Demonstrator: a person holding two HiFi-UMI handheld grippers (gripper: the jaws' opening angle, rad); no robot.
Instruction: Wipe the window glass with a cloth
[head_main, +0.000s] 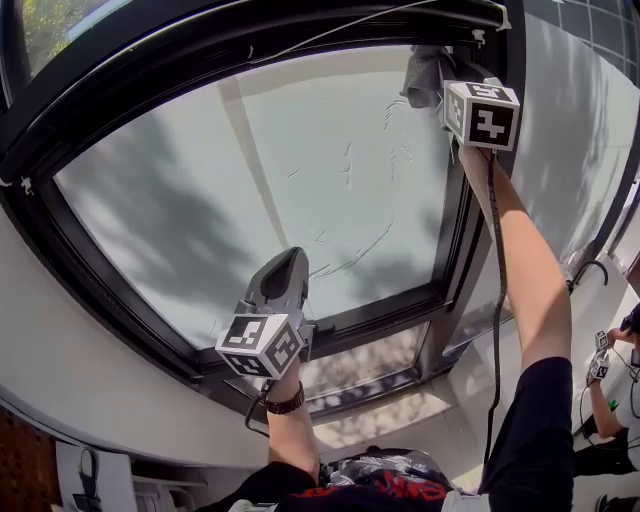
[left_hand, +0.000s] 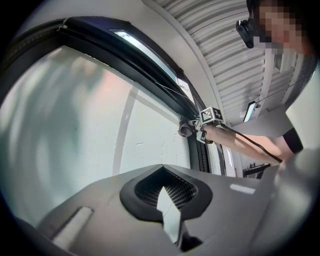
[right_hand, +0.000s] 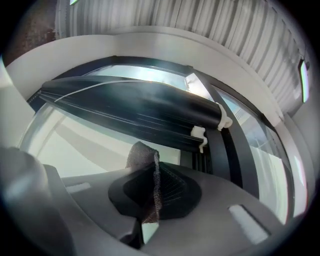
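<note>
The window glass (head_main: 250, 180) fills the head view inside a dark frame, with faint streaks (head_main: 348, 165) on its right half. My right gripper (head_main: 437, 82) is raised to the pane's top right corner and is shut on a grey cloth (head_main: 424, 72) that lies against the glass. In the right gripper view the cloth (right_hand: 143, 159) sticks up, pinched between the jaws of the right gripper (right_hand: 152, 176). My left gripper (head_main: 284, 266) hovers near the pane's lower edge, shut, with nothing in it. The left gripper view looks along the glass (left_hand: 75, 115) to the right gripper (left_hand: 196, 130) and cloth (left_hand: 185, 130).
A black top bar (right_hand: 140, 107) with white clips (right_hand: 199, 134) runs just above the cloth. The dark window frame (head_main: 452, 250) borders the pane at the right, with a lower pane (head_main: 360, 365) beneath. A cable (head_main: 494, 300) trails down my right arm. Another person (head_main: 608, 385) stands at the far right.
</note>
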